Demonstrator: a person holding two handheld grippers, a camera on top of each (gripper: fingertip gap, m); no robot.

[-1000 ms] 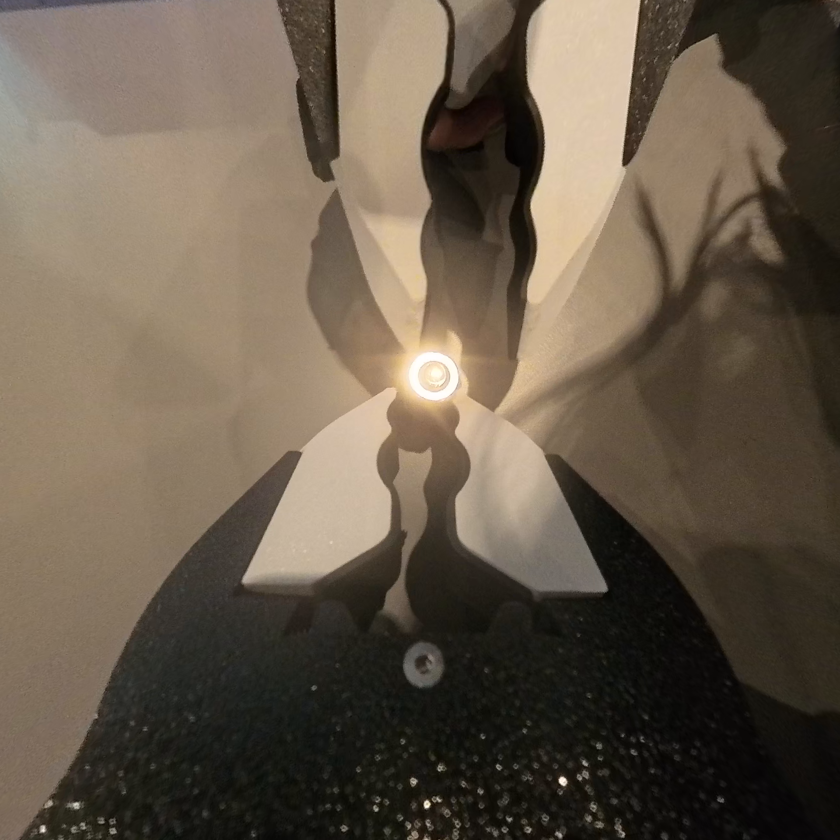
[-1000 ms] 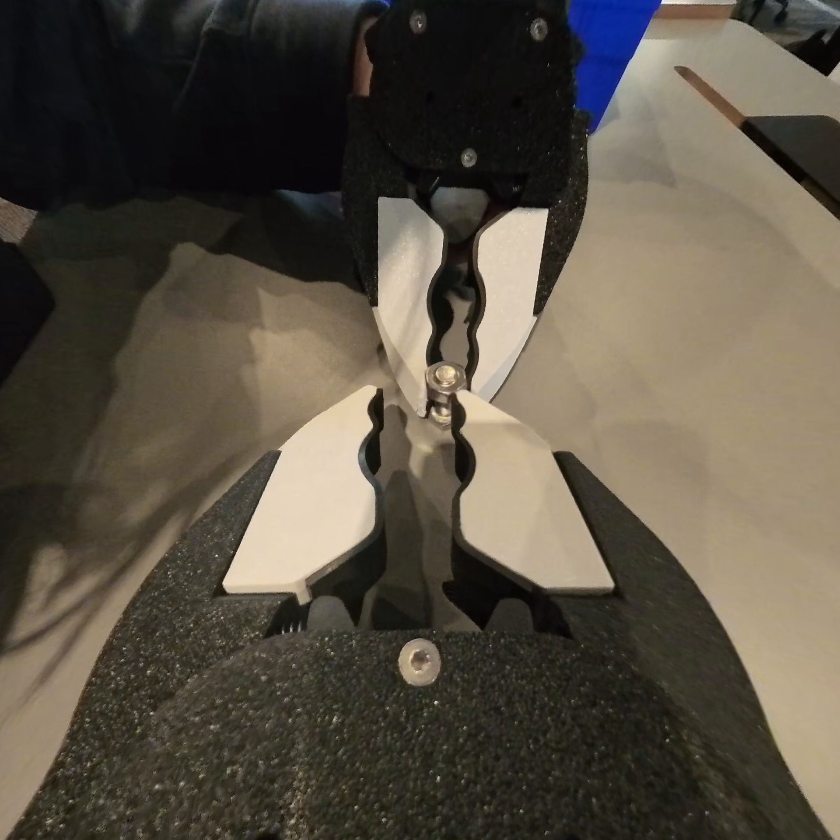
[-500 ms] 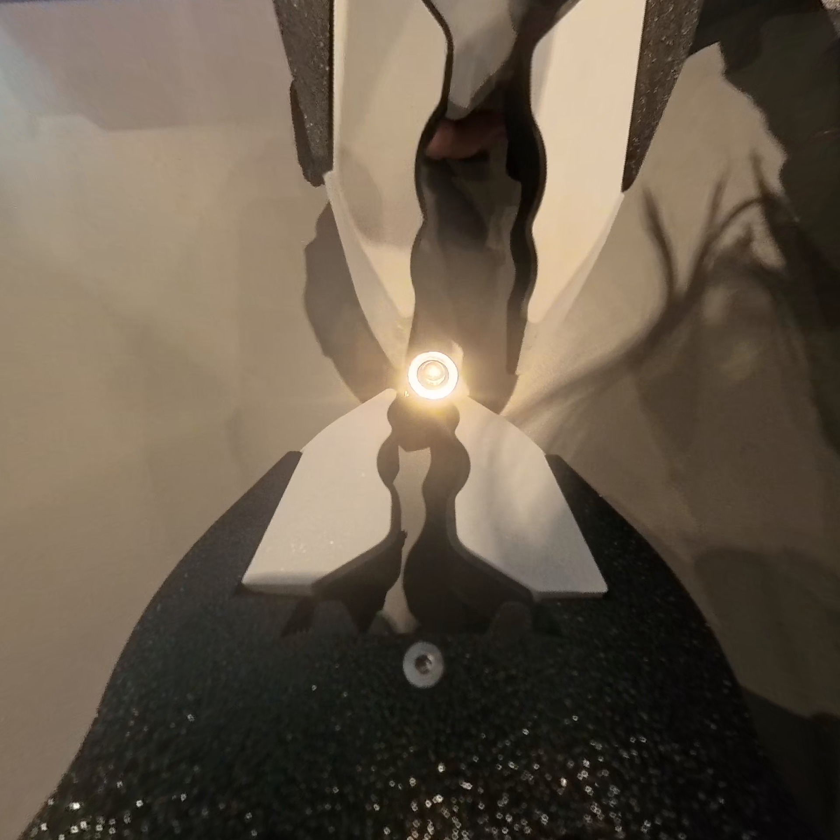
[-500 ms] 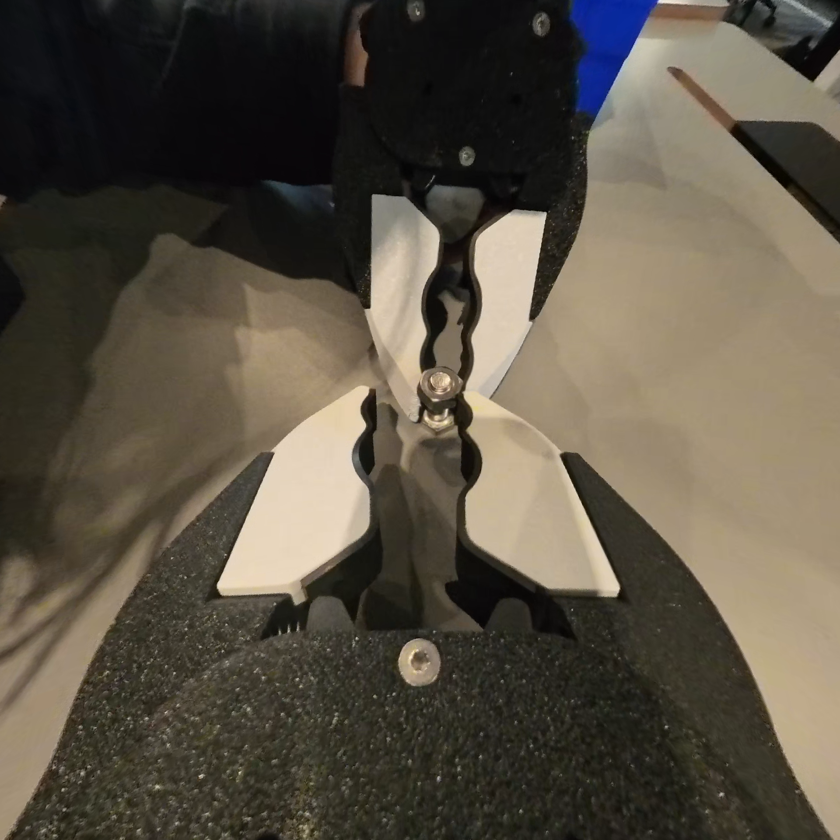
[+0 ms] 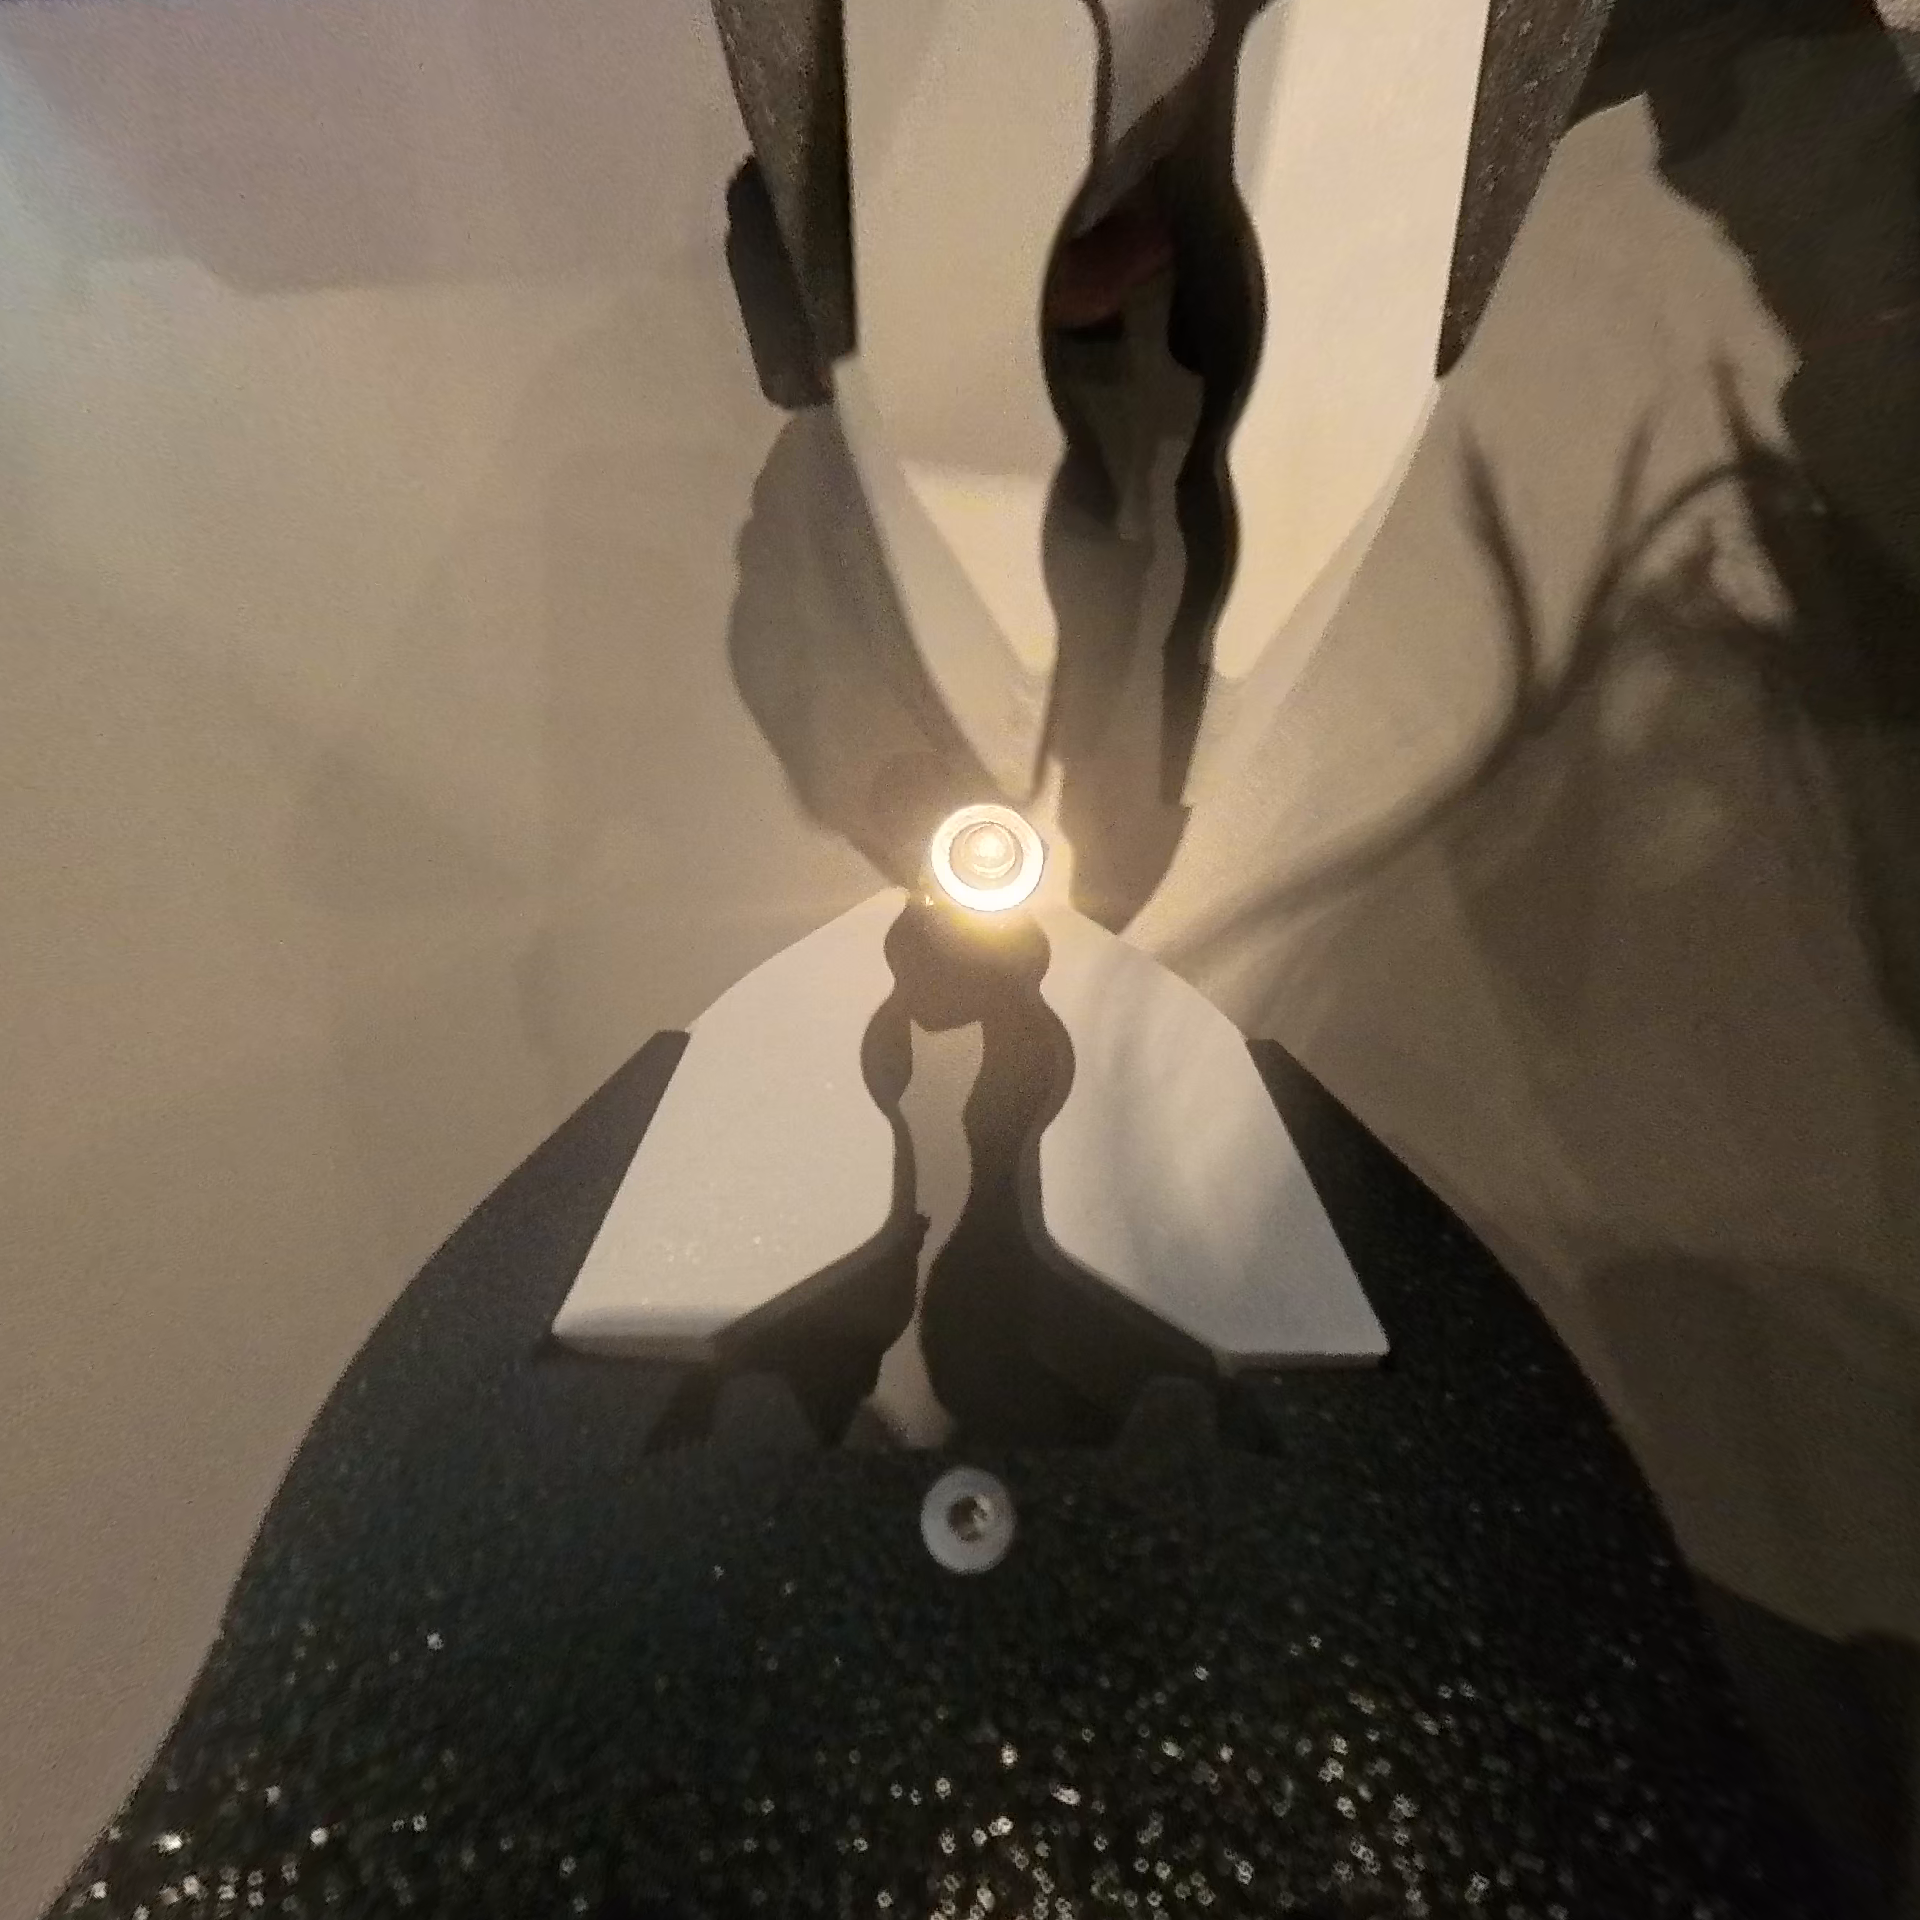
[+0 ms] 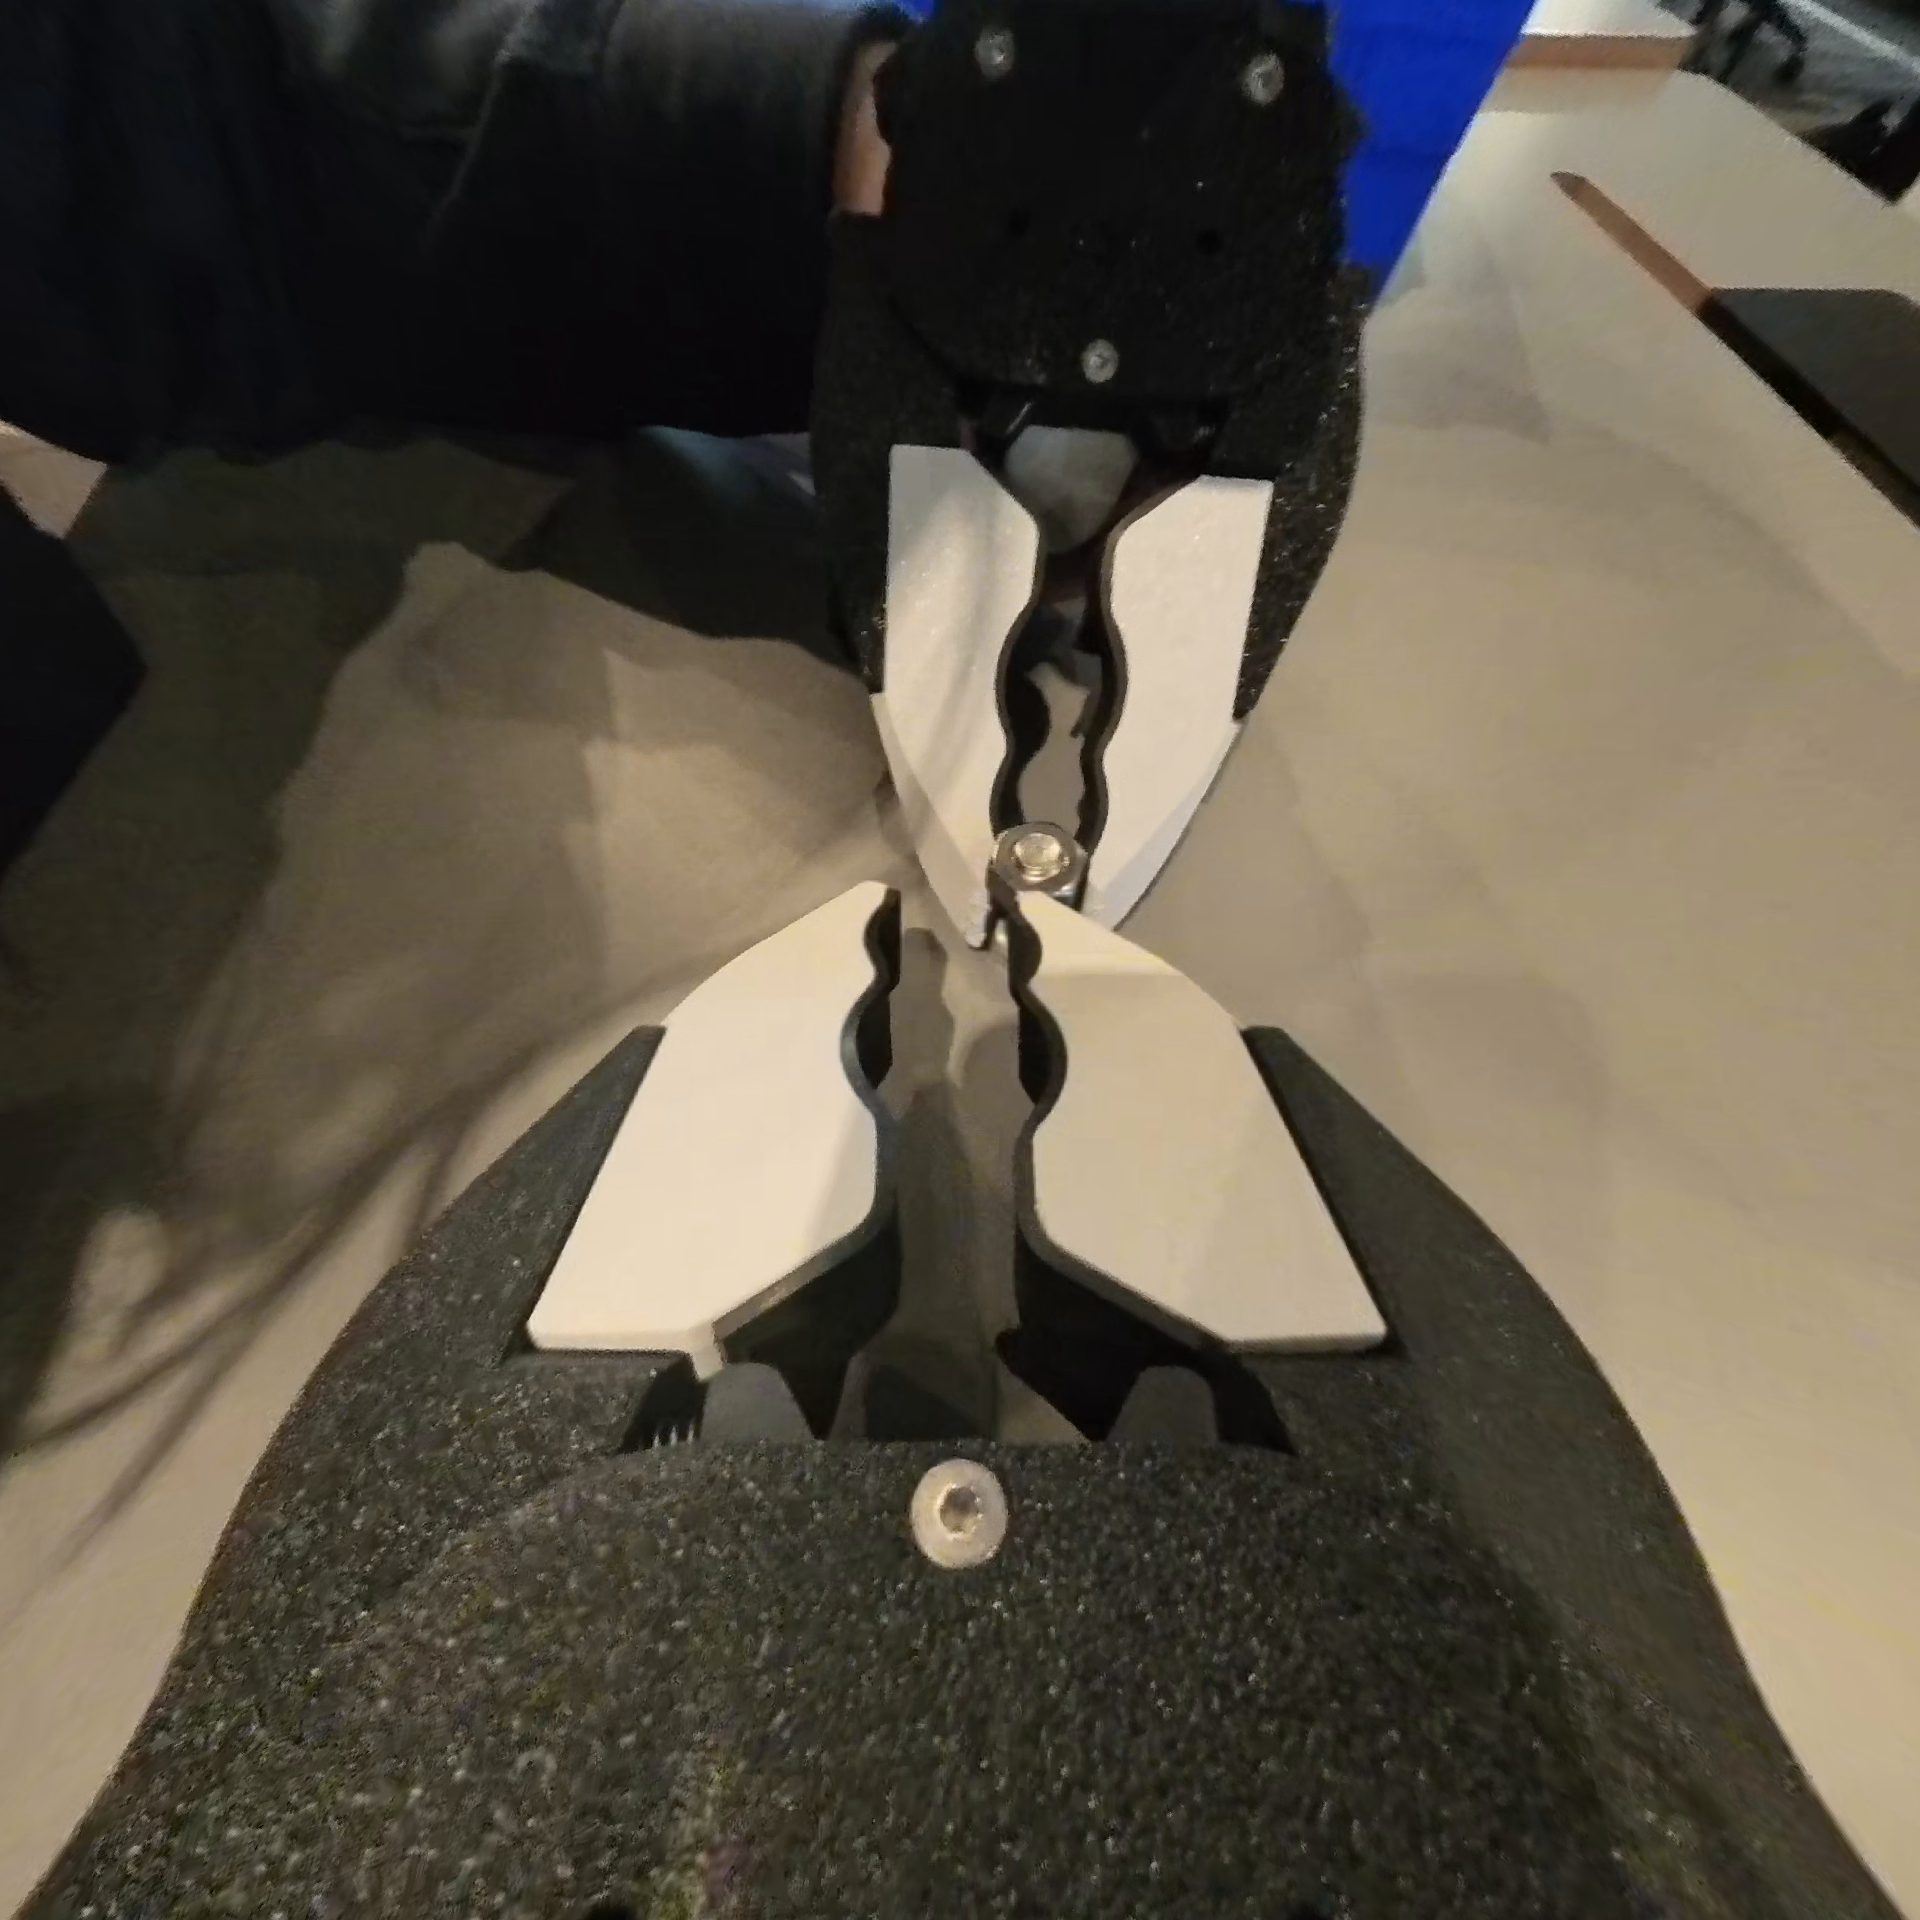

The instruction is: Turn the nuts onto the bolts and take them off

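A silver bolt [image 5: 985, 871] stands head-up, glaring in the light, between the tips of my left gripper [image 5: 971, 925], which is shut on it just under the head. In the right wrist view the bolt head [image 6: 1037, 857] sits between the left gripper's tips [image 6: 1039, 906], with a bit of the nut [image 6: 1062, 889] showing below it. My right gripper [image 6: 954, 906] faces the left one tip to tip. Its jaws stand a little apart: one fingertip [image 6: 1029, 920] touches the nut, the other is clear. It also shows in the left wrist view [image 5: 1112, 810].
Both grippers hover over a beige table [image 6: 1558, 831] crossed by dark shadows. A person's dark sleeve [image 6: 416, 208] lies behind the left gripper. A blue bin [image 6: 1423, 135] and a dark panel [image 6: 1849, 353] are at the far right. My two grippers' fingertips are within a few centimetres of each other.
The right gripper's jaws have narrowed around the bolt and nut. It has shifted slightly left against the left gripper. The left gripper has kept its hold on the bolt.
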